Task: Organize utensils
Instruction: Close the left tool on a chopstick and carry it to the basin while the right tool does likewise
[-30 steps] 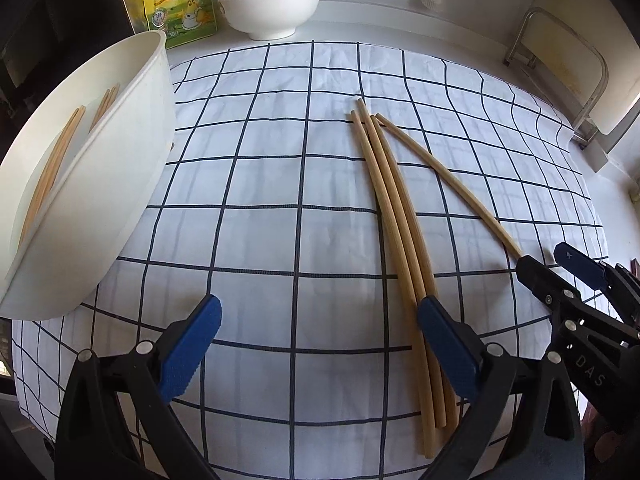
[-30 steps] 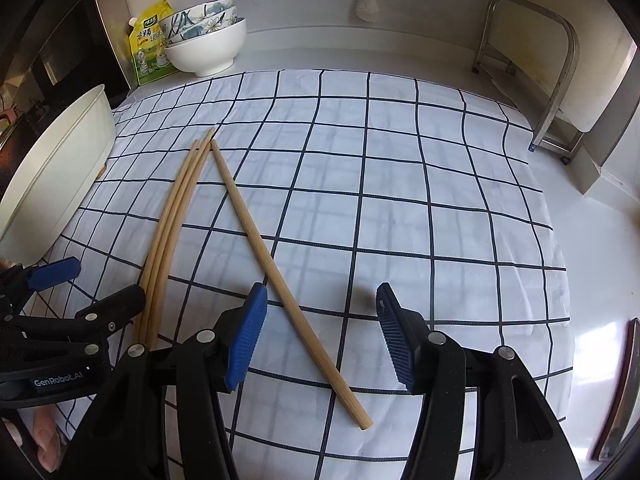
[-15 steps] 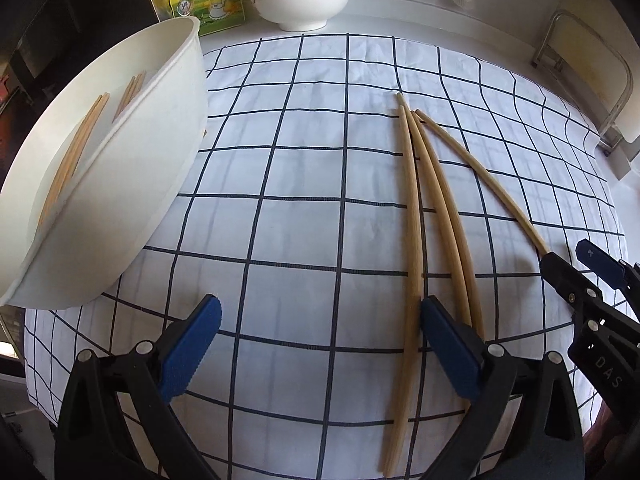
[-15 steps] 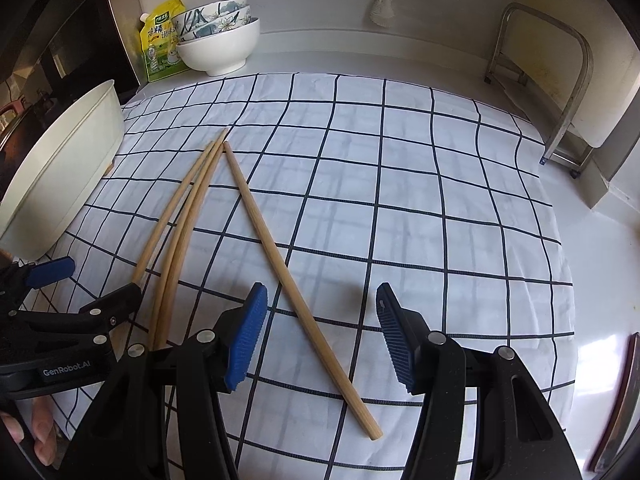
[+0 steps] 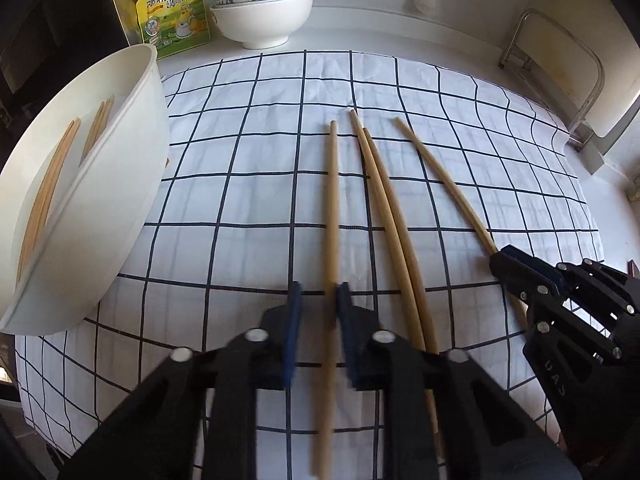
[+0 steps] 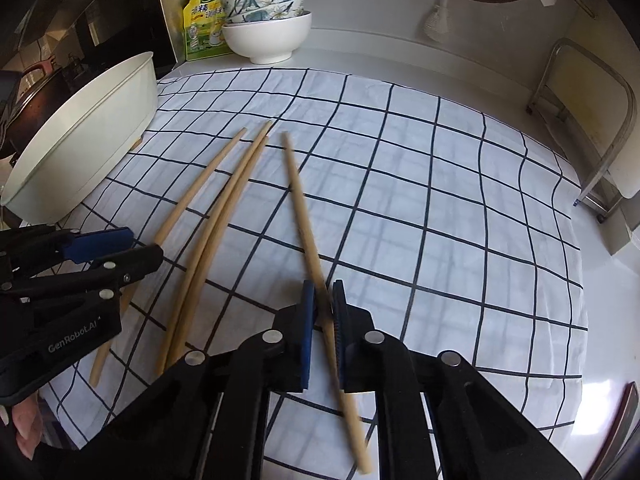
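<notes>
Both grippers were open a moment ago, and now the left gripper (image 5: 317,292) pinches the left chopstick (image 5: 332,200) and the right gripper (image 6: 323,294) pinches the right chopstick (image 6: 298,192), so both, lying on the checked cloth (image 5: 260,184), look ready to go to the white tub (image 5: 132,168) on the far left.

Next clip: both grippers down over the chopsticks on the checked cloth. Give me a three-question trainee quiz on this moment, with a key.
1. True or false: the left gripper is shut on a chopstick.
2. How many chopsticks on the checked cloth lie between the two gripped ones?
A. none
B. two
C. four
3. Fill in: chopsticks already put away lie in the white ___ at the cloth's left edge.

Key
1. True. Its pads press the leftmost chopstick.
2. B. The loose pair lies side by side between them; the right gripper is shut on the rightmost chopstick.
3. Tub, with several chopsticks inside.
</notes>
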A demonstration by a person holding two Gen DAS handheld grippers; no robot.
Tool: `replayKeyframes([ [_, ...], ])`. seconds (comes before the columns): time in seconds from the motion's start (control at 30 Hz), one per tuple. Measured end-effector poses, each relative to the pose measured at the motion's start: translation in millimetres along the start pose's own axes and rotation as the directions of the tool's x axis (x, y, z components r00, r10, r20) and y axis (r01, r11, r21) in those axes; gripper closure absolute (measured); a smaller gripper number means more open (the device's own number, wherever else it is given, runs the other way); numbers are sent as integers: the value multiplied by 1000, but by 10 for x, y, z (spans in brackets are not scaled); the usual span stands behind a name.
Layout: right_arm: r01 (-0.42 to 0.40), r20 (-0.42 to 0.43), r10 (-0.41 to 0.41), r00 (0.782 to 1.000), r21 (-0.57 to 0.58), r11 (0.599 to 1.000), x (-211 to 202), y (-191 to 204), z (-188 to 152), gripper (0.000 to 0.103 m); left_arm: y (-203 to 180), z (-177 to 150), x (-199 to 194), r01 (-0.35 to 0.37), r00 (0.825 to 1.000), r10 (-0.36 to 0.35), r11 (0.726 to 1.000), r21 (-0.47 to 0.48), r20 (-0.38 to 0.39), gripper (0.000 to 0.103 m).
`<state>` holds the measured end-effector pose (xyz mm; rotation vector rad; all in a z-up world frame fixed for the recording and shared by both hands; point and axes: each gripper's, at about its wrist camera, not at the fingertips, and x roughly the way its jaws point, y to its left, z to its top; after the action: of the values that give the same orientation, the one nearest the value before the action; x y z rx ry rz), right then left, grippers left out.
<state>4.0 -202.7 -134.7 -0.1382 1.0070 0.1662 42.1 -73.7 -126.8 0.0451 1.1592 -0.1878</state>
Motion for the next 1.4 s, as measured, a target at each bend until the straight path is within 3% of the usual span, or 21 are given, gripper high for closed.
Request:
replayKeyframes([
  [0.2,-30,7,29,1000,70,997,-71,-33,-20,97,116,-54,-88,70,997,-70,997,-45,-11,96],
  [0.57,-70,82,57,995,160,985,-444,92,137,97,410,25,-708,127,987,-123,992,-27,100,96],
  [1.03,-192,159,183,970,38,981,-600,982,877,97,1473,184,-1280,86,975,-50,983,-161,216,96],
  [1.4,-282,146,286,947,-50,958,-328,1869,1458,97,2389,300,-1234,30,974,29,967,-252,225,96],
])
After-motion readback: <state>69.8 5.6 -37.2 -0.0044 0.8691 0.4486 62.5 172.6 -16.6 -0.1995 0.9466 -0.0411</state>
